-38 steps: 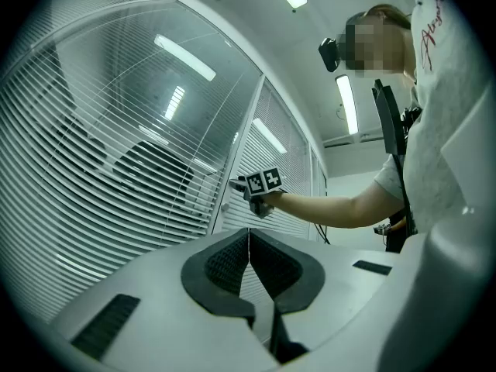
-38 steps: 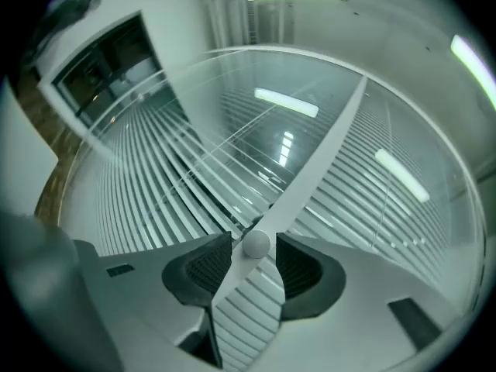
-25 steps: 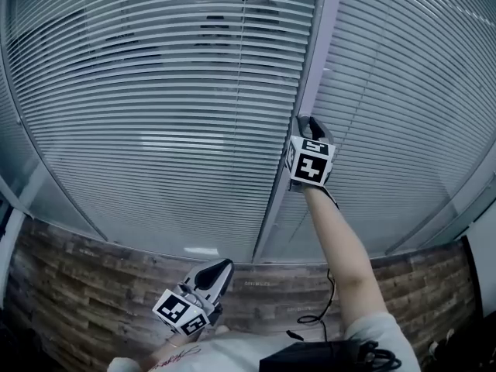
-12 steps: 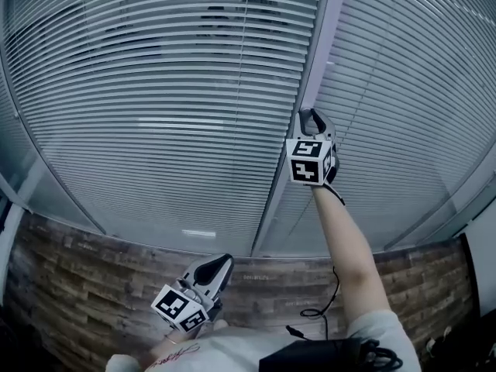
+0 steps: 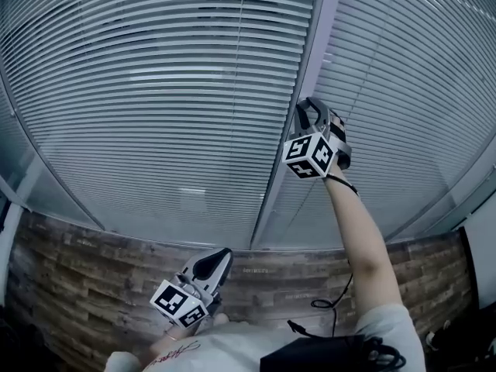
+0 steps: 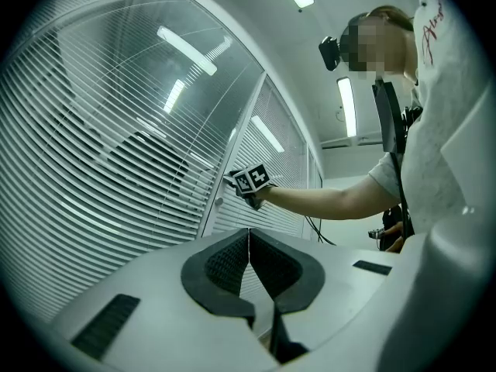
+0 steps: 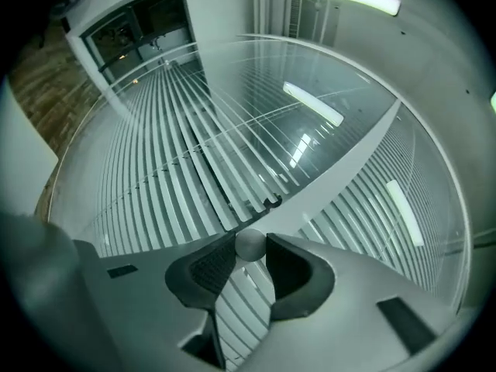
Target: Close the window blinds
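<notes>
Two slatted window blinds hang behind glass, the left blind (image 5: 170, 91) and the right blind (image 5: 403, 91), with a pale upright frame post (image 5: 310, 60) between them. My right gripper (image 5: 314, 108) is raised to that post, and its jaws are shut on a small round grey knob (image 7: 249, 244) at the post's edge. In the right gripper view the pads press the knob from both sides. My left gripper (image 5: 221, 258) hangs low near my body, shut and holding nothing; its pads meet at the tips (image 6: 249, 235). The left gripper view also shows the right gripper (image 6: 246, 183) at the post.
A brick-patterned wall strip (image 5: 93, 285) runs under the glass. A black cable (image 5: 329, 304) hangs from my right arm down to a dark pack (image 5: 333, 355) at my waist. Ceiling lights reflect in the glass (image 7: 310, 103).
My right gripper has moved up a little along the post and rolled, so its marker cube now faces differently. The left blind's slats look broader. The left gripper has barely moved.
</notes>
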`<state>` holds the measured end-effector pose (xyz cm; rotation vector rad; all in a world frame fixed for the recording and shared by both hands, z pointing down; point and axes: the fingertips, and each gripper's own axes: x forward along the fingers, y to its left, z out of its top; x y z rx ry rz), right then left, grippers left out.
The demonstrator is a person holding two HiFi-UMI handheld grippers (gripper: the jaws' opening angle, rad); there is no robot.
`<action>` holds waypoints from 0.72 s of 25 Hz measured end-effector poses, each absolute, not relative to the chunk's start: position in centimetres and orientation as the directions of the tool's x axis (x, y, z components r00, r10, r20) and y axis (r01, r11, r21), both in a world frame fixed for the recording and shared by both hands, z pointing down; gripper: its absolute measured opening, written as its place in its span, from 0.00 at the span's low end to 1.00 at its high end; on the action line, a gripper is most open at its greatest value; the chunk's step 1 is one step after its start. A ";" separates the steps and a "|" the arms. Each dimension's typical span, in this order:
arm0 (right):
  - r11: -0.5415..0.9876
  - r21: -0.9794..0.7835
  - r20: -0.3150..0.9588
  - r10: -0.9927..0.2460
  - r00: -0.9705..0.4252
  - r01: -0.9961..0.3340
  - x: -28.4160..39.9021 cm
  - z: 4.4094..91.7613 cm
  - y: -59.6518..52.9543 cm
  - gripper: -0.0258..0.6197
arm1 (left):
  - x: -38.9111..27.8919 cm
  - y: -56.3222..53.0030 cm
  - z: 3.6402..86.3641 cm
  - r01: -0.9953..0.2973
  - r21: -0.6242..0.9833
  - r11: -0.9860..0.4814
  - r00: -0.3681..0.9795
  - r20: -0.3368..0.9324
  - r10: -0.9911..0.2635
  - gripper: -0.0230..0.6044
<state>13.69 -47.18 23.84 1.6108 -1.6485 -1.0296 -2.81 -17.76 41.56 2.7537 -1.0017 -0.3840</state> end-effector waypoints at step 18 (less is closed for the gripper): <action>-0.093 0.993 -0.099 -0.991 -0.086 -0.072 13.4 24.7 -47.3 0.24 | -2.8 -17.7 41.7 -0.604 0.261 -0.753 0.737 -0.176 -0.653 0.07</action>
